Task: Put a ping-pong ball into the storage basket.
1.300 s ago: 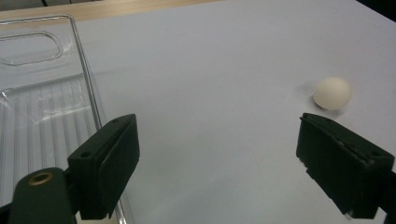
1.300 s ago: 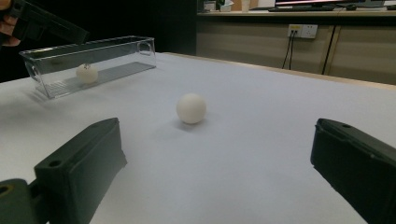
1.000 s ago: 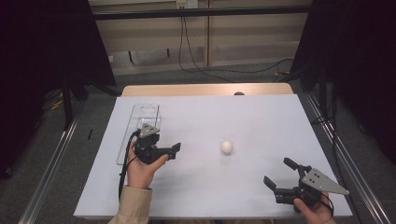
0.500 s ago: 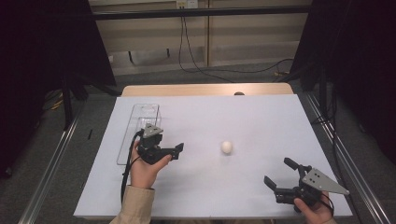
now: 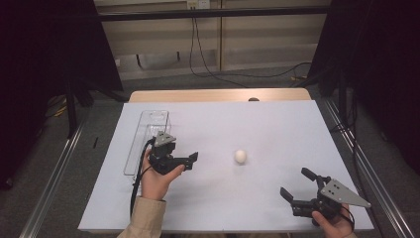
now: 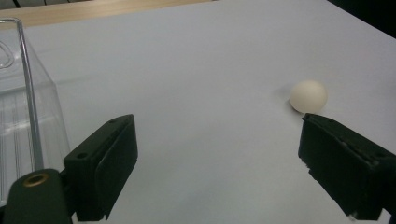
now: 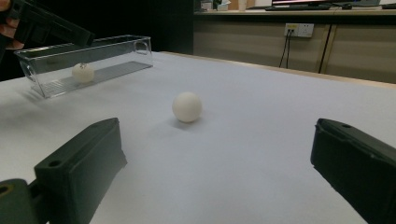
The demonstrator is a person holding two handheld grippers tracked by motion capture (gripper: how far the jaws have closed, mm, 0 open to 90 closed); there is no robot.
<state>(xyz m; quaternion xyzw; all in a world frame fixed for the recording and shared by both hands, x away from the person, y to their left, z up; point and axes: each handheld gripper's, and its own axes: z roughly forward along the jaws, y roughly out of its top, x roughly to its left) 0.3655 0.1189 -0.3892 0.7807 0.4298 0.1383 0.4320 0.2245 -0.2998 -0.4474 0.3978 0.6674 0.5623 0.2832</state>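
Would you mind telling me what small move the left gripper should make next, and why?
Probably a short reach toward the white ball. The left gripper is open and empty beside the clear tray, its jaws already facing the ball, which lies loose on the white table. One ball already sits in the tray.

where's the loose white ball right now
In the high view the white ball lies alone on the white table, near its middle, between the left gripper and the right gripper, touching neither.
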